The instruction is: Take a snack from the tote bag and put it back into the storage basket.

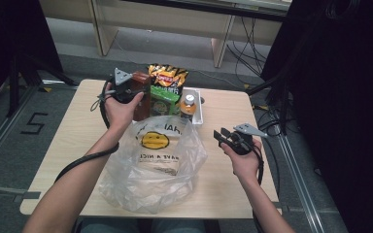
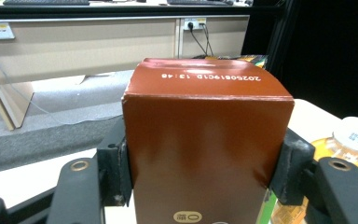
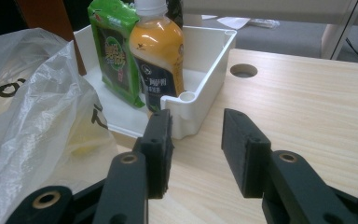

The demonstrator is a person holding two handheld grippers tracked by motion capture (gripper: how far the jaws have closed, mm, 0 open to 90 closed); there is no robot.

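The left gripper has its jaws clamped on the flanks of the brown carton, holding it upright above the white bin; just below and nearer the person the plastic bag lies with its mouth slumped; best to carry the carton level over that opening and let go only once it is low inside. Over on the right, the right gripper hangs half open with nothing between its pads, the bag beside it; I'd use it to lift the rim.
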